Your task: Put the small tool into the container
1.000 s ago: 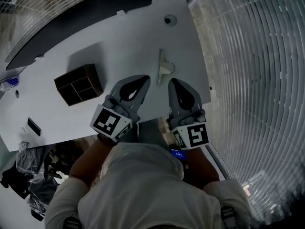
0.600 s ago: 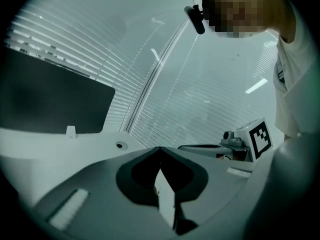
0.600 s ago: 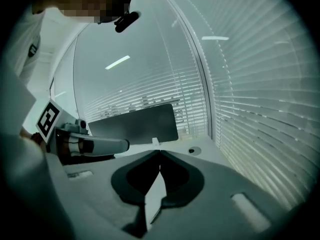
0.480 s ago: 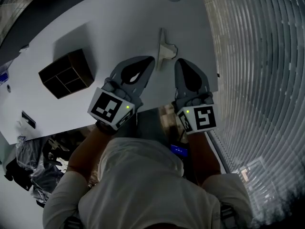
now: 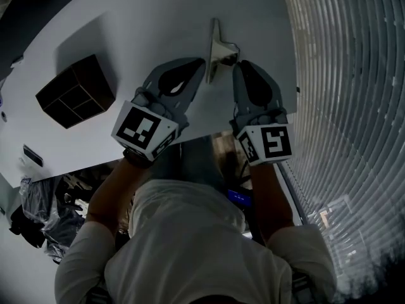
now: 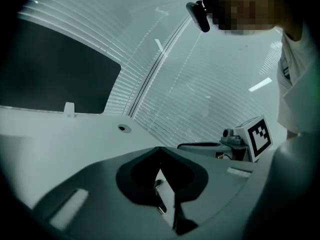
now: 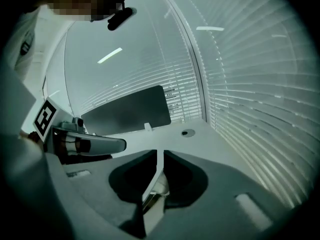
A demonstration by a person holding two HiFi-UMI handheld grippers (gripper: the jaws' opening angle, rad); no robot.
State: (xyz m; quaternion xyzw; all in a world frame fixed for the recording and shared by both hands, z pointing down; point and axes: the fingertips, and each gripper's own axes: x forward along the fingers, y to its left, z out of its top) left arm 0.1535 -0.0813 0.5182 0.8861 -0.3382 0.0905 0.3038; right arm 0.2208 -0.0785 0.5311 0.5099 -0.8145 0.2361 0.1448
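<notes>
A small white tool [image 5: 218, 50] with a thin blade lies on the white table [image 5: 145, 18], just beyond both gripper tips. My left gripper [image 5: 200, 64] is at the tool's left side with its jaws shut and nothing in them; through them the left gripper view shows the tool [image 6: 165, 184] underneath. My right gripper [image 5: 239, 66] is at the tool's right side. Its jaws are opening, a narrow slit shows between the tips [image 7: 160, 154], and nothing is between them. The dark container [image 5: 74, 90] with four compartments stands on the table to the left.
Slatted blinds [image 5: 354, 75] run along the table's right side. A round grommet [image 6: 122, 128] sits further along the table, and a small white clip [image 6: 69, 109] stands at its far edge before a dark panel. A small dark object [image 5: 31, 155] lies near the left front edge.
Both grippers have moved forward across the table from its near edge, and their tips now flank the white tool. The tool and container have not moved on the table.
</notes>
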